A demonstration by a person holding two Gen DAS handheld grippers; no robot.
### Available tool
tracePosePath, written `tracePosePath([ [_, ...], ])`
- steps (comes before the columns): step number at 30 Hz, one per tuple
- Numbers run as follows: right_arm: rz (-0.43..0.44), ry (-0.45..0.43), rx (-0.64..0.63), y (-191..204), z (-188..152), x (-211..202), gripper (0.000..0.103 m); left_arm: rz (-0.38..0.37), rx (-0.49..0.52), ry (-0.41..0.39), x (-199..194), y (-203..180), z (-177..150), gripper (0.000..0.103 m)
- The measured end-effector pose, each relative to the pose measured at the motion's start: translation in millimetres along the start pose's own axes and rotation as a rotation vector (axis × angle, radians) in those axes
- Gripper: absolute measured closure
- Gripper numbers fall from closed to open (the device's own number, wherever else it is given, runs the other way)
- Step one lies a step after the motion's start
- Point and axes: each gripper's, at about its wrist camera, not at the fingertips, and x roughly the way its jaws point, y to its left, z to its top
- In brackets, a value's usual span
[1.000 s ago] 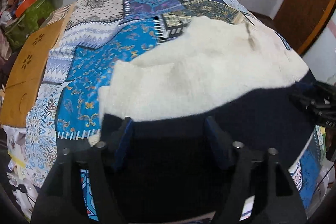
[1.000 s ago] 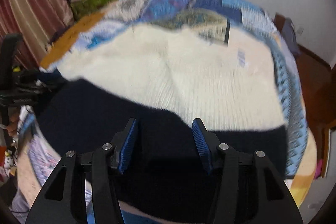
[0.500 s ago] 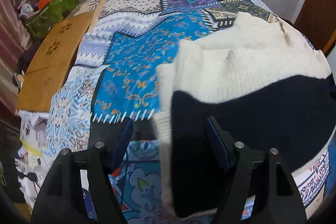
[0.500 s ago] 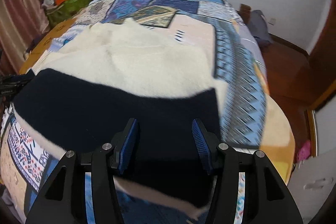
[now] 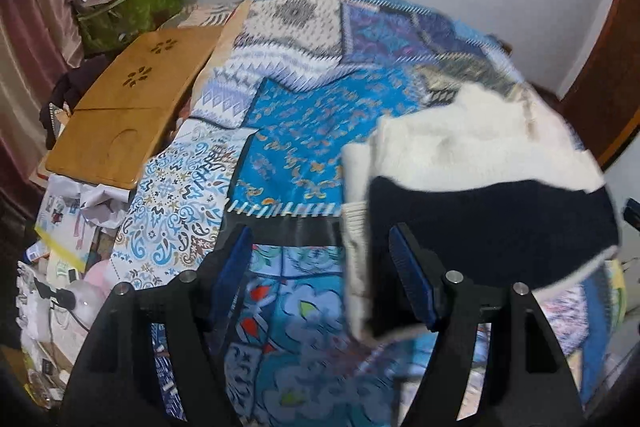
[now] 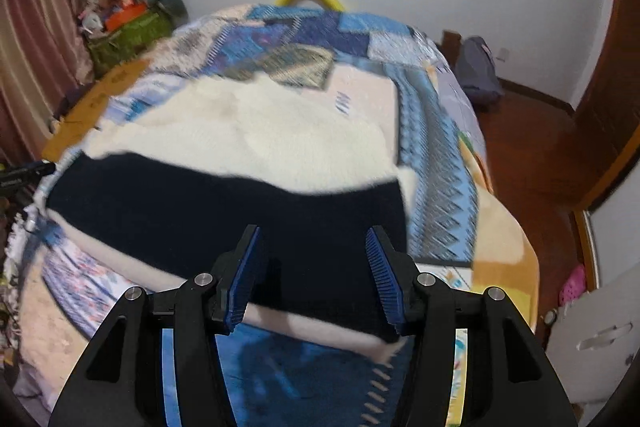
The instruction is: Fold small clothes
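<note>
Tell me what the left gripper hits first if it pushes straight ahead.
Probably the blue patchwork bedspread: the open left gripper aims at bare cover. The cream-and-navy knitted sweater lies just right of that line, though depth is unclear.

soft, even indoor light, no glare; strong fisheye bending with dark corners, motion blur smearing both views.

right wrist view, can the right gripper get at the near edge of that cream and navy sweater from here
Probably yes. The right gripper is open, and the sweater lies flat on the patchwork bedspread with its near edge right between the fingers. Nothing sits on top or in front of it.
</note>
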Motion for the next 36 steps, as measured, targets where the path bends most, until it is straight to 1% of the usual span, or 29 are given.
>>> tracePosePath([
  [3, 0.034, -0.041, -0.03, 22.5, 9.3, -6.9, 0.042, -0.056, -0.011, -0.007, -16.8, -10.2, -4.7, 0.032],
  [5, 0.066, -0.064, -0.056, 41.5, 14.7, -7.2, 0.041, -0.096, -0.013, 0.002, -22.4, -20.6, -11.0, 0.032],
  [8, 0.117, -0.067, -0.096, 70.8, 18.4, 1.4, 0.041, -0.141, -0.021, 0.021, -23.6, -33.8, -21.6, 0.032],
  [11, 0.143, -0.043, -0.126, 91.2, 16.7, 18.5, 0.041, -0.213, -0.057, 0.069, -16.7, -42.0, -34.2, 0.032],
  [12, 0.151, -0.028, -0.134, 96.7, 14.8, 25.3, 0.041, -0.247, -0.077, 0.1, -11.7, -44.4, -39.0, 0.032],
  [13, 0.158, -0.004, -0.141, 102.0, 12.7, 35.6, 0.041, -0.266, -0.088, 0.119, -9.5, -46.3, -41.9, 0.032],
  [15, 0.164, 0.033, -0.149, 108.2, 8.4, 49.1, 0.041, -0.326, -0.123, 0.163, -3.5, -48.2, -48.9, 0.032],
  [17, 0.168, 0.074, -0.155, 113.1, 2.1, 62.1, 0.041, -0.369, -0.154, 0.181, 0.4, -47.4, -52.6, 0.032],
  [21, 0.198, 0.076, -0.123, 108.8, -2.5, 65.6, 0.039, -0.455, -0.256, 0.237, 19.1, -41.4, -53.4, 0.032],
  [25, 0.228, 0.084, -0.097, 103.7, -4.8, 64.8, 0.039, -0.474, -0.307, 0.234, 33.0, -41.0, -45.0, 0.032],
  [31, 0.235, 0.079, -0.089, 105.7, -7.2, 64.8, 0.039, -0.499, -0.469, 0.223, 60.1, -29.6, -27.0, 0.032],
  [33, 0.239, 0.079, -0.082, 105.1, -7.3, 64.8, 0.038, -0.497, -0.518, 0.226, 72.0, -23.7, -18.0, 0.032],
  [35, 0.241, 0.08, -0.077, 104.8, -7.9, 64.4, 0.038, -0.477, -0.549, 0.221, 77.1, -16.0, -14.7, 0.043],
  [36, 0.241, 0.08, -0.077, 104.5, -7.9, 64.2, 0.038, -0.449, -0.559, 0.224, 80.1, -14.1, -13.4, 0.055],
])
